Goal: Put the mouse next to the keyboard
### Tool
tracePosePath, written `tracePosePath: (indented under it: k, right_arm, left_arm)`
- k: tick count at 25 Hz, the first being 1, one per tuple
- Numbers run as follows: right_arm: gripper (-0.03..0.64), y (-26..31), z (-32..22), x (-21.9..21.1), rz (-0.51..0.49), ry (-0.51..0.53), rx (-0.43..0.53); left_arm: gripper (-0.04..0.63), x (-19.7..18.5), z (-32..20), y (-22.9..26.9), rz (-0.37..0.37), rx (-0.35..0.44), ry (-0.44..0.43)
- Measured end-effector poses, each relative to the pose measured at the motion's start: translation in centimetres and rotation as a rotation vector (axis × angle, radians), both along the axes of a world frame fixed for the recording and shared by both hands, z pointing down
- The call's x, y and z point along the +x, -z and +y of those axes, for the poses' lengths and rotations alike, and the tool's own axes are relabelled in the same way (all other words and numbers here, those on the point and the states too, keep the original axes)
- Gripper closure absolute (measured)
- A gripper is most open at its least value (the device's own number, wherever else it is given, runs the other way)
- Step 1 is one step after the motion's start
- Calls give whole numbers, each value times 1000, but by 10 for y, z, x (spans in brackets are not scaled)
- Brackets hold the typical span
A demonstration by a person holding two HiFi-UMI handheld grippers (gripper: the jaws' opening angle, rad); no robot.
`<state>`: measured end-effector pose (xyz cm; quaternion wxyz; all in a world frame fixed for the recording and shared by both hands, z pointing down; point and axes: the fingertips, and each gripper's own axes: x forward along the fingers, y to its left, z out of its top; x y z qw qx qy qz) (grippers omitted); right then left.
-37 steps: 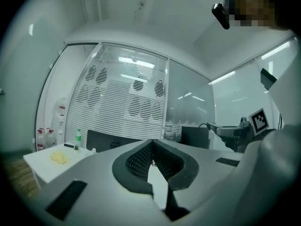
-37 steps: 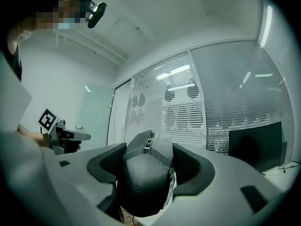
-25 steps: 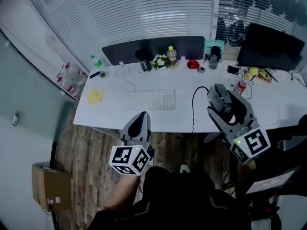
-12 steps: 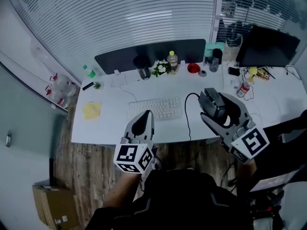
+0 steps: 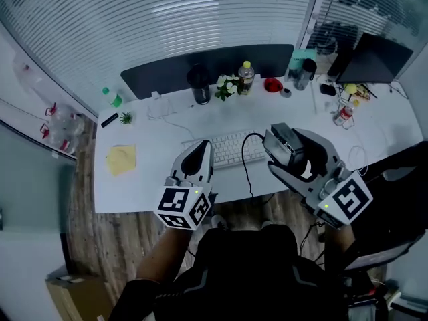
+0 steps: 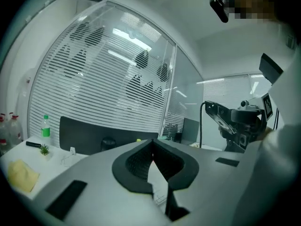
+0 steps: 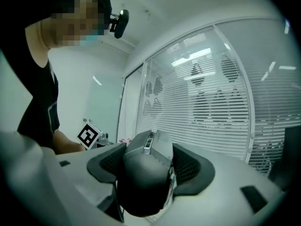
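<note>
A white keyboard (image 5: 226, 150) lies in the middle of the white desk (image 5: 144, 179). My right gripper (image 5: 287, 150) is shut on a dark grey wired mouse (image 5: 282, 143), held in the air just right of the keyboard's right end. Its black cable (image 5: 245, 160) loops left and drops over the desk's front edge. In the right gripper view the mouse (image 7: 145, 173) fills the space between the pads of the right gripper (image 7: 149, 163). My left gripper (image 5: 199, 155) is shut and empty, over the desk's front edge below the keyboard. The left gripper (image 6: 151, 146) shows its tips meeting in its own view.
Along the desk's back stand a dark divider panel (image 5: 207, 64), a black cup (image 5: 199, 84), flowers (image 5: 227, 85), a bottle (image 5: 247, 75), a red bowl (image 5: 271, 84) and a green bottle (image 5: 112, 97). A yellow cloth (image 5: 122, 158) lies left. A monitor (image 5: 381, 53) stands far right.
The right gripper has carried the mouse left, from well right of the keyboard to just beside its right end. The left gripper has stayed by the desk's front edge, shut.
</note>
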<state>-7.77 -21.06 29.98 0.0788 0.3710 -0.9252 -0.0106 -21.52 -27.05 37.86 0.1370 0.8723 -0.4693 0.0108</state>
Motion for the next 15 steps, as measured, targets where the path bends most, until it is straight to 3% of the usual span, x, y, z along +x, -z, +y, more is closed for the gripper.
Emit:
tracePosePath:
  k: [7,15]
  right_arm:
    - [314,-51,-41,-1,49,-75,-65]
    - [314,-124,-91,43,116,-180,-173]
  left_arm:
    - [565,-9,-15,3,59,31,-12]
    - [565,-1,-36,3,38,20,59]
